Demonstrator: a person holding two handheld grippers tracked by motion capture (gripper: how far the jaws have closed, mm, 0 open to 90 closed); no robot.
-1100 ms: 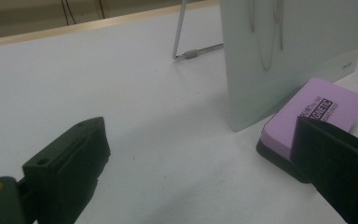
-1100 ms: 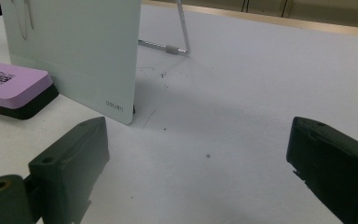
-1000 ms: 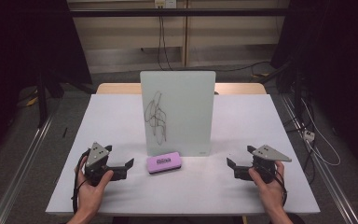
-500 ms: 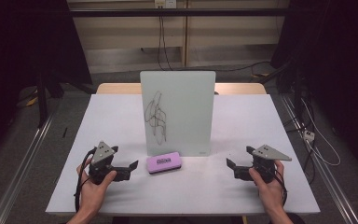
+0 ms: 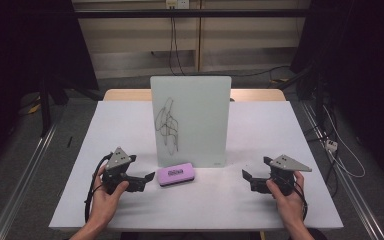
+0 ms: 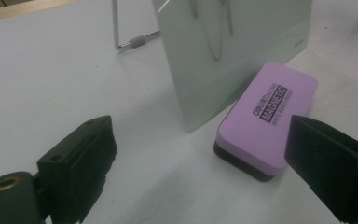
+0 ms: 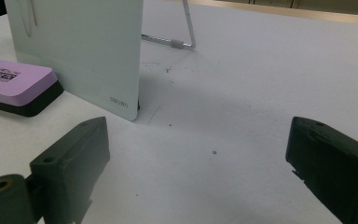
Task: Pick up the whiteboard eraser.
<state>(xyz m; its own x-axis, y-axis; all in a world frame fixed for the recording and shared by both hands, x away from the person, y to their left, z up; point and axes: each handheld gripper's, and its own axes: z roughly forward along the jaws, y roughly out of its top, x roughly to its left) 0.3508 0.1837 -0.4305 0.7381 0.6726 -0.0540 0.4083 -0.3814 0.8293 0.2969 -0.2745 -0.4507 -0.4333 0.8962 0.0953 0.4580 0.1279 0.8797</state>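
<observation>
A white table (image 5: 130,130) carries a small whiteboard (image 5: 190,120), standing near its middle on a wire stand (image 7: 182,32) and marked with a dark scribble (image 5: 167,125). A purple magnetic eraser (image 5: 175,175) lies flat at the board's foot, toward the near edge. It looks light and slightly soft, so its long sides seem the best hold. The left gripper (image 5: 147,181) sits just beside it, jaws wide; the right gripper (image 5: 248,178), equally wide, rests well apart near the right edge.
</observation>
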